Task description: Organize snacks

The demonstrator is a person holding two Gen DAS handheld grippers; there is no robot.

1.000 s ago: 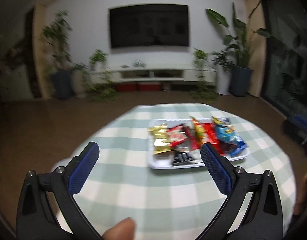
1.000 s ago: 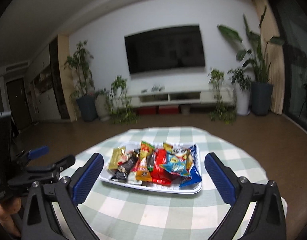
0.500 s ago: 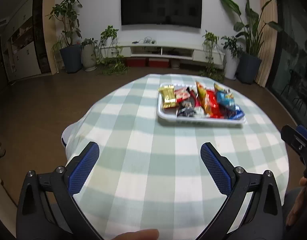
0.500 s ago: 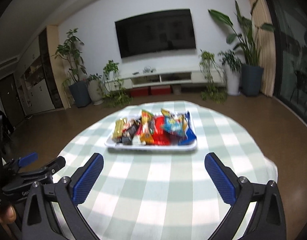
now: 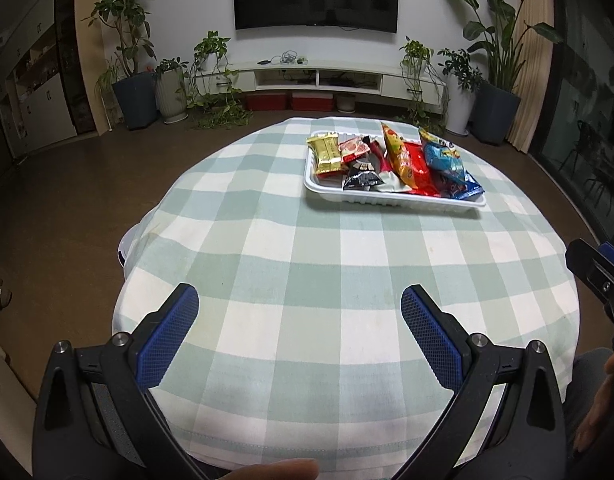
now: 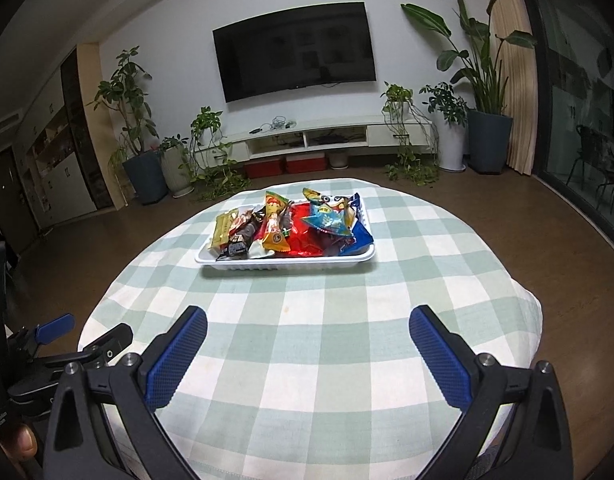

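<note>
Two claws hang over the near edge of a round table [image 5: 307, 280] covered in a green-and-white checked cloth, both spread wide and gripping nothing. The left claw [image 5: 299, 316] has its blue-padded fingers [image 5: 169, 336] well apart, with bare cloth between them. Ahead of it and a little to its right sits a white tray [image 5: 391, 196], well apart from the fingertips. Going left to right across the tray in the left wrist view: a gold packet [image 5: 327, 154] at the left end, a small red-and-white packet [image 5: 355, 148] beside it, a black packet [image 5: 361, 178] at the near rim, an orange-yellow packet [image 5: 401, 152] standing tilted, a red packet [image 5: 421, 170] under it, and a blue bag [image 5: 447, 164] at the right end (the packets overlap, so their edges are hard to separate). The right claw [image 6: 307, 344] is likewise spread, fingers [image 6: 437, 356] wide of each other, and the tray [image 6: 287, 266] lies straight ahead of it, slightly to its left, well beyond the tips. Part of the left claw's body shows at the lower left of the right wrist view. Beyond the table, a dark television [image 6: 295, 56] hangs on the wall above a low white cabinet [image 6: 319, 140], with potted plants [image 6: 479, 92] to either side.
</note>
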